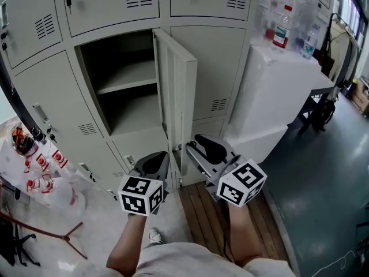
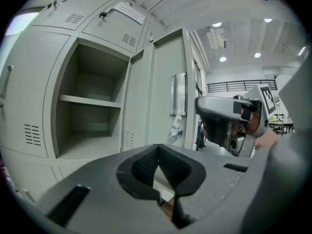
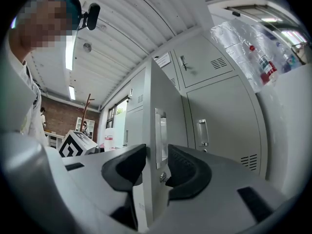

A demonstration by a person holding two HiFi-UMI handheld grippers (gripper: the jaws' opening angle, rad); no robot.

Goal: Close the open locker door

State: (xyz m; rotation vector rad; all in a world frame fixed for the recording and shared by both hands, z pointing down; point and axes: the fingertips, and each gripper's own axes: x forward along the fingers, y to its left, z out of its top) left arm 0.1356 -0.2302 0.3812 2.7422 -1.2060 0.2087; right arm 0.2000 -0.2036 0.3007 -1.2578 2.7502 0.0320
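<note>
Grey steel locker door (image 1: 176, 97) swung out, near edge-on in head view, hinged at right side of open compartment (image 1: 124, 91). Right gripper (image 1: 196, 146): jaws apart, straddling door's free edge low down, level with handle plate (image 3: 160, 135); slight gap at pad on handle side. Left gripper (image 1: 153, 165): jaws together, empty, just left of door. White box (image 1: 271, 97) close on door's right. Wooden slats (image 1: 213, 212) underfoot, dark floor (image 1: 323, 183) further right.
</note>
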